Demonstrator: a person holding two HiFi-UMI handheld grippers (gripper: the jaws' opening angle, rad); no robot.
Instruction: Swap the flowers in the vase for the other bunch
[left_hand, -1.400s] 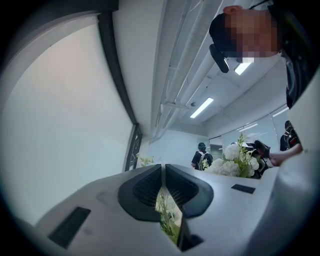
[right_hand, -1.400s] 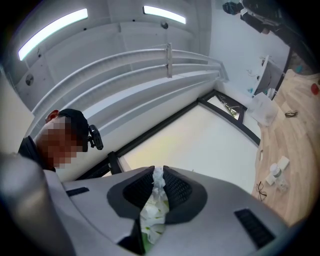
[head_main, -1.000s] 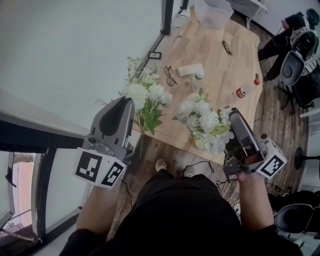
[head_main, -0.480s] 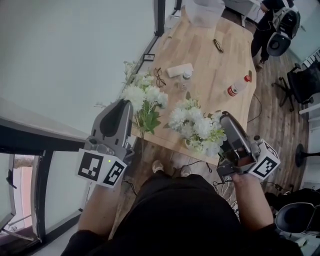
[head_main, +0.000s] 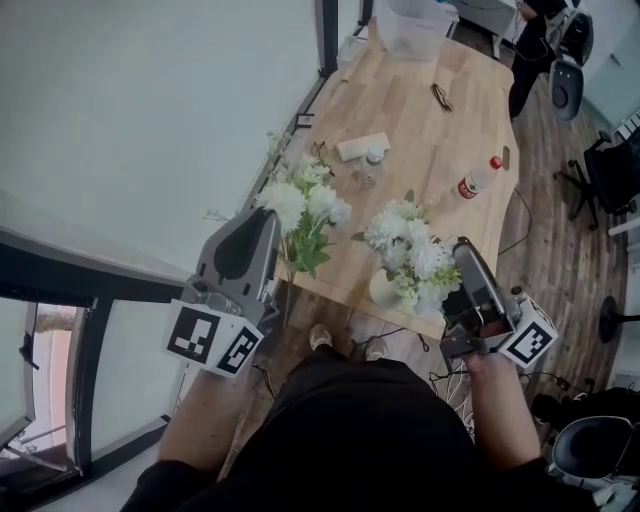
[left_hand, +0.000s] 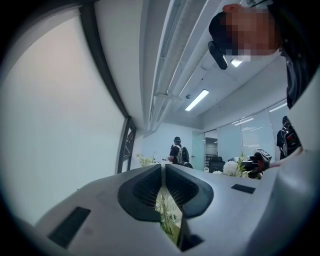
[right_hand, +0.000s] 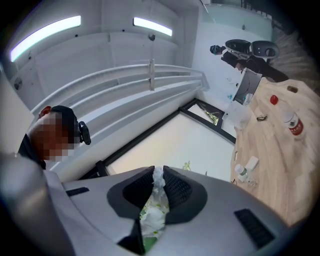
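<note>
Here, the wooden counter (head_main: 430, 140) runs away from you, and you hold one bunch of white flowers in each gripper at its near end. Your left gripper (left_hand: 163, 172) has its fingers (left_hand: 145, 187) pressed together on the thin green stems of the left bunch (head_main: 305, 205). That bunch's blooms rise beyond the fingertips, over the counter's left near corner. Your right gripper (right_hand: 159, 172) has its fingers (right_hand: 177, 189) pinching white petals and green leaves of the right bunch (head_main: 410, 245). The fingers grip it at its right side, and the blooms spread to the left of the fingertips. The stems of this bunch go down into a white vase (head_main: 383, 291) at the counter's near edge, and you cannot tell whether it stands on the wood or hangs free.

At the far end sits a clear plastic tub (head_main: 412, 25), and its contents cannot be made out. A clear bottle with a red cap (head_main: 476, 180) lies on its side near the right edge. It has a red label, but the print is too small to read. A white box (head_main: 362, 147) lies toward the left edge with a small white-capped bottle (head_main: 375, 157) just beside it. A pair of glasses (head_main: 440, 96) lies farther up. The cubes on your grippers carry black-and-white square markers and no readable writing.
</note>
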